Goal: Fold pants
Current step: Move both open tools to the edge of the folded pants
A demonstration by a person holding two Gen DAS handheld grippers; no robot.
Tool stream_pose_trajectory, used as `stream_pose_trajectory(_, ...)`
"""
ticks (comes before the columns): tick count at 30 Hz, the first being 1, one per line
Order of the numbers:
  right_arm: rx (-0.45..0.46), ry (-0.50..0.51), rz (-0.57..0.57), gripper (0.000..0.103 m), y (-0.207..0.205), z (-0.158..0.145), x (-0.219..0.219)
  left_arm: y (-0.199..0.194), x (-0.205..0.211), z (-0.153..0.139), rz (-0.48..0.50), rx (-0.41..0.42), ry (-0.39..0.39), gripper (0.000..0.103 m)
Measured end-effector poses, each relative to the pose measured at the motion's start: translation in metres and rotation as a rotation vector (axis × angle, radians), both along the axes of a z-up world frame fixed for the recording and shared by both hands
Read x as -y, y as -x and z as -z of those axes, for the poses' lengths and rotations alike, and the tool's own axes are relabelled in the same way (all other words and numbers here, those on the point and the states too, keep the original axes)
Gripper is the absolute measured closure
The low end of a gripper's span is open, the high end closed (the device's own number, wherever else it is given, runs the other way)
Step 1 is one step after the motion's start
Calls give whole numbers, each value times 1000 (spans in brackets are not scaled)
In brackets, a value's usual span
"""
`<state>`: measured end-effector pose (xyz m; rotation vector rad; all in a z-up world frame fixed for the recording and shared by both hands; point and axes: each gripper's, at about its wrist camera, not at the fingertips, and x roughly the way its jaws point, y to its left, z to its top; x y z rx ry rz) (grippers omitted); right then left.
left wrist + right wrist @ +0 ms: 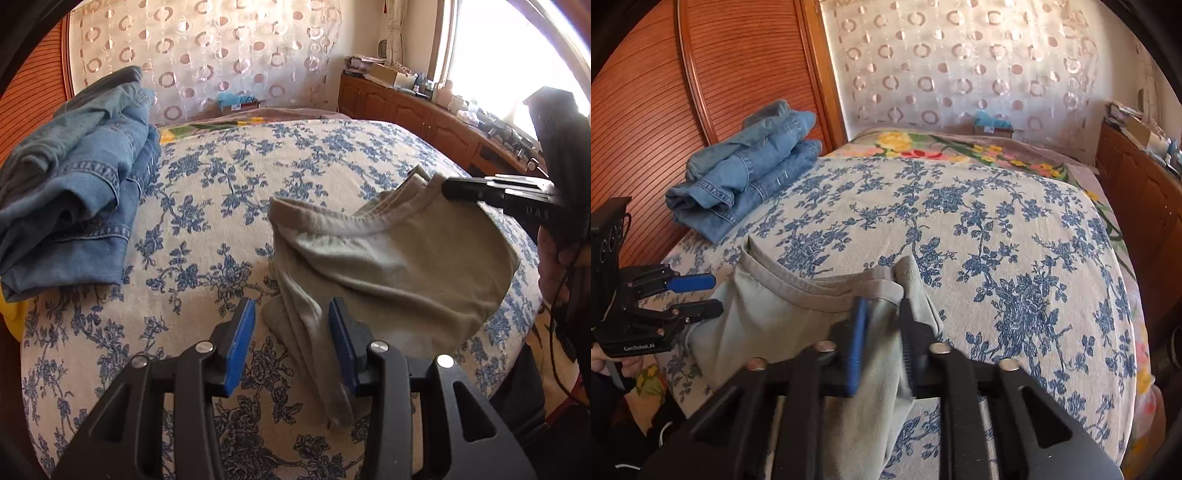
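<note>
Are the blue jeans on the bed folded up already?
Folded: the blue jeans lie in a stacked bundle with layered edges on the bed.

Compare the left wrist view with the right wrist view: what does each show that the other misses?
Left wrist only: the bright window and the left claw head-on, open, khaki pants lying between its blue pads untouched. Right wrist only: the right claw head-on, shut on the pants' waistband, plus the floral blanket laid out behind. Both: the folded jeans, blue-flowered bedspread and circle-patterned curtain.
</note>
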<state>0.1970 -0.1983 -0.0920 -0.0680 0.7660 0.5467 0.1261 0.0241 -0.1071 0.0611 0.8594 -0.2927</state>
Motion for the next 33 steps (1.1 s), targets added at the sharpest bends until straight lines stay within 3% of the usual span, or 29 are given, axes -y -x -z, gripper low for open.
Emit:
stream_pose_trajectory(3, 25, -11, 15, 102, -5, 0, 6, 0, -1, 6, -8, -12, -16, 63)
stream_pose_trajectory(8, 29, -15, 166, 103, -14, 6, 24, 1, -4, 8, -13, -18, -4, 63)
stream_pose_trajectory(13, 2, -48, 155, 102, -9, 7, 31, -2, -6, 2, -12, 4, 7, 63)
stream_pose_trajectory(15, 11, -61, 142, 96, -4, 2, 31, -6, -5, -2, -8, 11, 5, 63)
stream_pose_trajectory(17, 19, -59, 114, 80, 1, -2, 25, -13, -3, -4, 2, 14, 1, 63)
stream_pose_trajectory(21, 24, -31, 68, 68, 3, -5, 7, -25, 1, -1, 5, -4, -3, 63)
stream_pose_trajectory(25, -16, 25, 47, 67, -7, 5, -7, -26, 3, 2, -2, -12, -11, 63)
stream_pose_trajectory(33, 6, -25, 24, 67, 0, -7, -3, -25, 4, 4, -6, -13, -9, 63)
